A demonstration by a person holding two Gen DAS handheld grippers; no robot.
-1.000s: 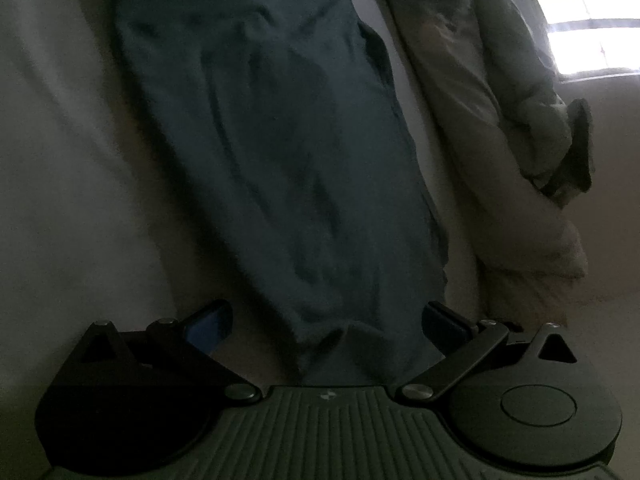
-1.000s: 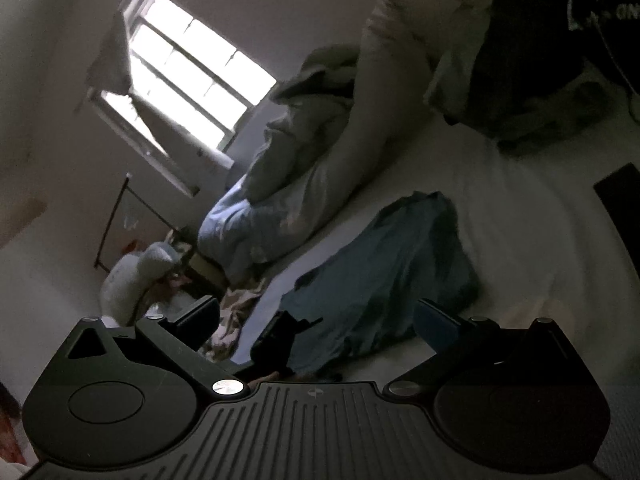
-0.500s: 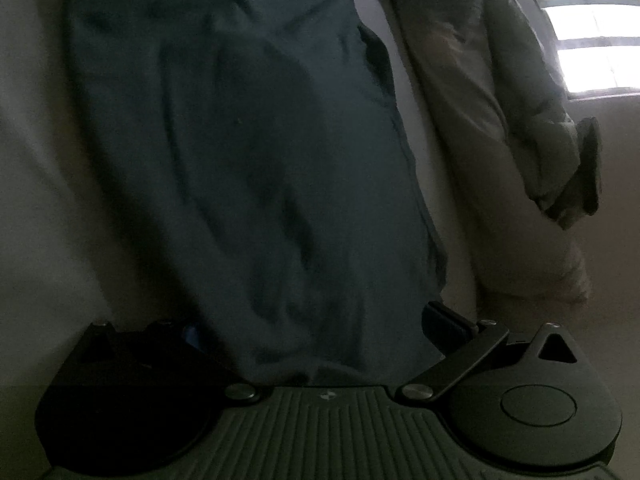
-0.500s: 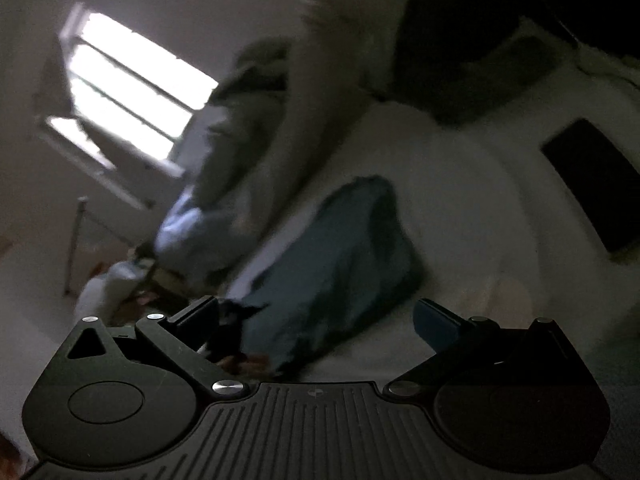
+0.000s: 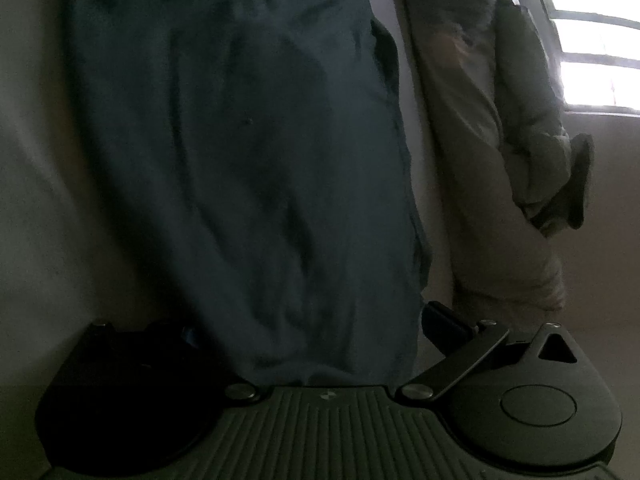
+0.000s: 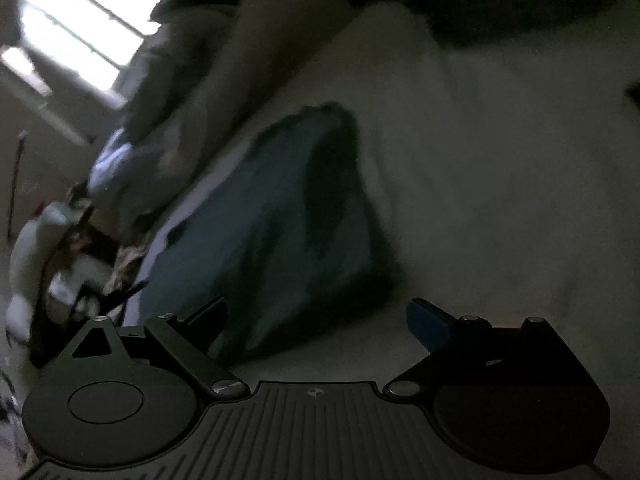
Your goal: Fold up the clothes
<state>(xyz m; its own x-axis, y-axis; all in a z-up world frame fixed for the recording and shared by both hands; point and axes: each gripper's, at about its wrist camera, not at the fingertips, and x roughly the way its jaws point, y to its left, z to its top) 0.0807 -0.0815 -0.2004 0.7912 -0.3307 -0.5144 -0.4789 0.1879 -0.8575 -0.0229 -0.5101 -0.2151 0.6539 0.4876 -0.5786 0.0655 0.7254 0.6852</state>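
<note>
Left wrist view is filled by a wide white bed sheet [image 5: 36, 208] with a dark teal, soft cotton garment [image 5: 248, 152] stretched lengthways on it, its near hem lying between the spread jaws of the left gripper [image 5: 308, 332]; whether cloth is actually pinched I cannot tell. It looks light, limp and creased, likely to sag, so a hem corner seems the best hold. A rumpled pale duvet [image 5: 480, 140] runs just beside its right edge and could snag. The right gripper [image 6: 316, 316] hovers wide open and empty above the garment's near edge, a cluttered floor pile [image 6: 60, 260] beyond.
</note>
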